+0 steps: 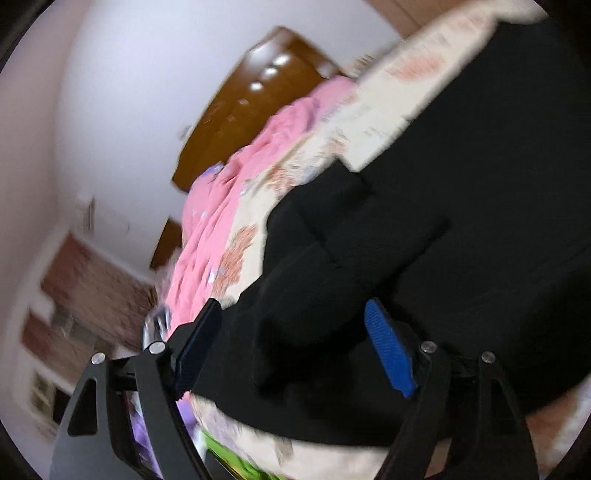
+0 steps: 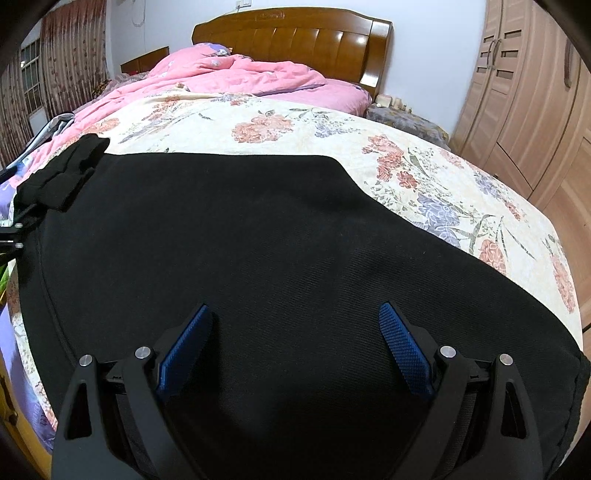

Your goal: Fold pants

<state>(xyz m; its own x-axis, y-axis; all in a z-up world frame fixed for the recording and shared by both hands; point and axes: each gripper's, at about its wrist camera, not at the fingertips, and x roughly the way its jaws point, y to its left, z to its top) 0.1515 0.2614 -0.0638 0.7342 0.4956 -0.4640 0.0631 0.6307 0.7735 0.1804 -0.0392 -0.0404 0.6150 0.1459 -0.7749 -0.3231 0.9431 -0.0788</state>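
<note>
Pants (image 2: 258, 240) flat on bedspread (image 2: 424, 166); both grippers agape above.

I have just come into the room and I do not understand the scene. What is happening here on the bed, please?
A person is folding black pants on a bed with a floral sheet, using a handheld gripper in each hand. Both the left gripper and the right gripper are open above the dark fabric and hold nothing. The pants lie mostly flat, with one bunched end at the left edge of the right wrist view. A pink quilt lies near the wooden headboard.
</note>
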